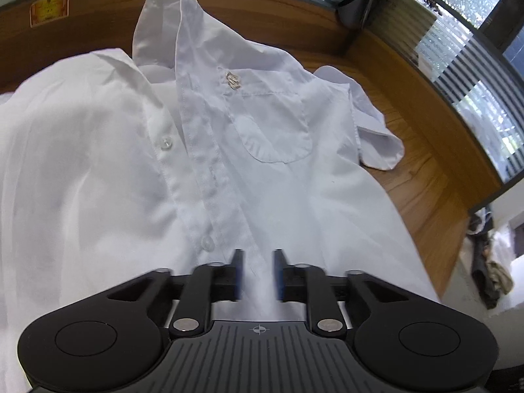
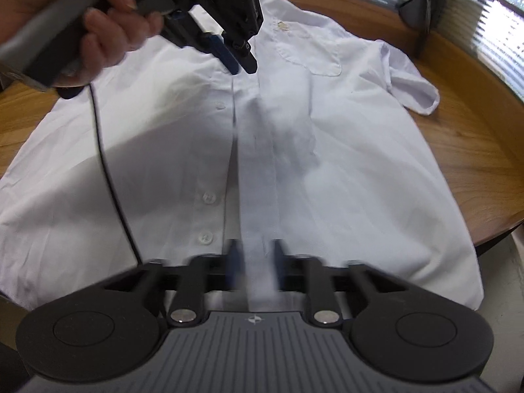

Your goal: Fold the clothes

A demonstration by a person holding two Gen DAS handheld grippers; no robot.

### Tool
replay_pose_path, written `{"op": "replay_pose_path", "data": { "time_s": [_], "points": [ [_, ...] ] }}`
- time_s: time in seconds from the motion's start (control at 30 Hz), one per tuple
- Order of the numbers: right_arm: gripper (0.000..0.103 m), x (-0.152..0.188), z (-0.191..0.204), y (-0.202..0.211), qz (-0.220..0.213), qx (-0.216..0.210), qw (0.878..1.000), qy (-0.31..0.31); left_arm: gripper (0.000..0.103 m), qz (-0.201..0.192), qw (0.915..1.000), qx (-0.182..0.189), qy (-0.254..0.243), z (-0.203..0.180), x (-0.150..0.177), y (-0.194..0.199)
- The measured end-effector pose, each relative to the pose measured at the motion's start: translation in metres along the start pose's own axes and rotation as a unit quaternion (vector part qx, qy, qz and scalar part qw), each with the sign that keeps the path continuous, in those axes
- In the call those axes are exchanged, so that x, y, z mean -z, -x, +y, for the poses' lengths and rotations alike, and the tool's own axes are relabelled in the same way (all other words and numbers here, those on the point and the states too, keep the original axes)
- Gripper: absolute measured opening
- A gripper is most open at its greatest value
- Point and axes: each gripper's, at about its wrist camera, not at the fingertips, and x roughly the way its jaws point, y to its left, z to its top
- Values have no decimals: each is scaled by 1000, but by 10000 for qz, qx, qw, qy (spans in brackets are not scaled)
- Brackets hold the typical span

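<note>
Left wrist view looks along my left gripper [image 1: 257, 273], whose two blue-padded fingers stand a narrow gap apart with the button strip of the white short-sleeved cotton shirt [image 1: 262, 163] running up between them; motion blur keeps me from saying whether the pads actually pinch the cloth. Ahead of those fingers the shirt lies front-up on the round brown wooden table [image 1: 422, 177], its collar [image 1: 163, 16] raised at the far end and its chest pocket [image 1: 275, 127] ahead and to the right. Further right the short sleeve [image 1: 376, 131] spreads onto bare wood, and beyond it open tabletop runs to the curved rim below the window blinds [image 1: 458, 75].

From the right wrist view, my right gripper [image 2: 253, 268] is low over the hem end, fingers likewise slightly parted and straddling the placket, blurred, so I cannot tell if they grip it. Straight ahead of it my hand [image 2: 98, 29] holds the left gripper [image 2: 240, 62] tips-down on the upper placket, its blue fingers nearly together. A thin black cable [image 2: 104, 163] trails across the cloth on the left. The shirt's right hem corner hangs past the table edge; bare wood shows along both sides of the shirt
</note>
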Motion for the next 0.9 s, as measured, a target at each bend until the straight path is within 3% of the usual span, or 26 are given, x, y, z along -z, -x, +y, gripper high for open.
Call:
{"op": "replay_pose_path", "data": {
  "time_s": [0.03, 0.2, 0.33, 0.47, 0.57, 0.6, 0.67, 0.7, 0.77, 0.9],
  "points": [
    [7, -1, -2, 0, -27, 15, 10000, -73, 54, -3, 10000, 8, 36, 0, 2, 2],
    [4, -4, -8, 15, -236, -41, 9989, -392, 55, 396, 9988, 8, 277, -5, 17, -6],
    [3, -11, -16, 34, -438, -111, 9971, -612, 55, 626, 9947, 156, 802, -9, 27, -8],
    [3, -21, -28, 53, -614, -227, 9946, -807, 59, 691, 9885, 381, 1291, -13, 32, -7],
    [3, -26, -34, 65, -720, -308, 9927, -921, 57, 689, 9869, 431, 1395, -14, 32, -8],
    [3, -28, -36, 69, -743, -348, 9920, -959, 56, 595, 9882, 421, 1346, -15, 30, -5],
    [3, -31, -37, 74, -752, -446, 9915, -965, 29, 406, 9905, 399, 1249, -15, 26, 0],
    [3, -32, -36, 75, -734, -495, 9916, -939, 25, 311, 9915, 389, 1201, -16, 24, 3],
    [3, -33, -33, 75, -690, -592, 9919, -892, 6, 122, 9931, 367, 1103, -16, 20, 9],
    [3, -38, -28, 77, -652, -1005, 9893, -837, 3, -200, 9968, 224, 738, -20, 13, 26]
  ]
}}
